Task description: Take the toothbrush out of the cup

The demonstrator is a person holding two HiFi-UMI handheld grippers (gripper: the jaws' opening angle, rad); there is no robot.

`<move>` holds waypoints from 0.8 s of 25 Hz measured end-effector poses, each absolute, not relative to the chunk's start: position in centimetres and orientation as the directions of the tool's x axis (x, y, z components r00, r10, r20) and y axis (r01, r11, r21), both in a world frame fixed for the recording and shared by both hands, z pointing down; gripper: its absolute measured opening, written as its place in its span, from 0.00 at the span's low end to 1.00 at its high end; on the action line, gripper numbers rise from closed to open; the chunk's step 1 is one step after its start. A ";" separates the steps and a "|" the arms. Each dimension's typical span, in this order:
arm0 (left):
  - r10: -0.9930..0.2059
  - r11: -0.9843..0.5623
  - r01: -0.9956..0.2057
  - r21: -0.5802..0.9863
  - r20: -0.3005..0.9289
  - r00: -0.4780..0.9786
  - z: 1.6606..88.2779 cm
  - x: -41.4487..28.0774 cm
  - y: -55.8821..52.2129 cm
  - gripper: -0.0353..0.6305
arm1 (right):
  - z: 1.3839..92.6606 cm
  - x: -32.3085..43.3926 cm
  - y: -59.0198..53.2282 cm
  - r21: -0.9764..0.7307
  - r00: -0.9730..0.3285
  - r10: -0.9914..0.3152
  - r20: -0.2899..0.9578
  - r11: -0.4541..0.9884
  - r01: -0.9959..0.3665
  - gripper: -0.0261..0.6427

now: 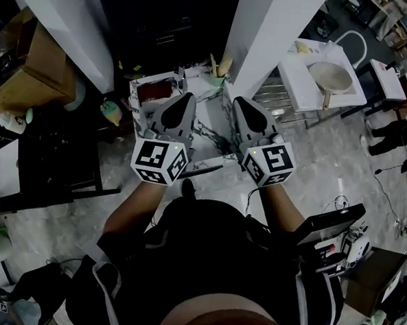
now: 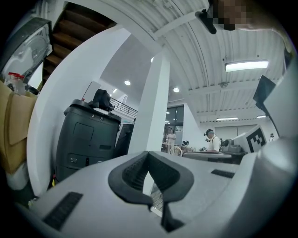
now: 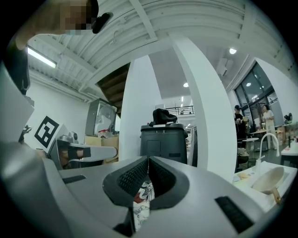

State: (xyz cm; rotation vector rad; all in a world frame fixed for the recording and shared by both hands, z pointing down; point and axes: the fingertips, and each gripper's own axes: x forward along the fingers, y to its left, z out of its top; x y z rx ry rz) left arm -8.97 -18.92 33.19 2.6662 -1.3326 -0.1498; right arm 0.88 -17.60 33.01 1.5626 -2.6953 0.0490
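Observation:
In the head view a small cup (image 1: 216,75) stands at the far edge of a marble-patterned table (image 1: 213,124). Pale handles stick up out of the cup, and I take them for the toothbrush (image 1: 214,63). My left gripper (image 1: 187,100) and right gripper (image 1: 239,103) hover side by side over the table's near half and point level towards the cup, short of it. Both are shut with nothing between the pads, as the left gripper view (image 2: 148,155) and the right gripper view (image 3: 148,160) show. Neither gripper view shows the cup.
A white pillar (image 1: 266,38) rises just behind the cup, with a dark bin (image 3: 163,137) beyond it. On the table's left lies a reddish-brown thing (image 1: 156,91). At the right is a white counter with a sink bowl (image 1: 330,75) and a faucet (image 3: 265,144). Cardboard boxes (image 1: 30,72) stand at the left.

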 end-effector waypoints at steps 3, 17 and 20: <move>-0.803 -0.588 -0.786 0.191 -0.022 0.596 33.4 -9.5 -20.3 0.05 | 33.1 0.5 -19.0 -0.004 -0.493 -0.869 0.037 0.493 -0.870 0.08; -0.812 -0.573 -0.797 0.192 -0.003 0.583 34.3 -7.8 -24.1 0.05 | 32.2 2.0 -23.1 0.005 -0.488 -0.873 -0.017 0.488 -0.873 0.08; -0.830 -0.547 -0.818 0.179 0.009 0.557 34.4 -7.1 -24.8 0.05 | 31.9 3.0 -24.1 0.008 -0.503 -0.864 -0.035 0.503 -0.864 0.08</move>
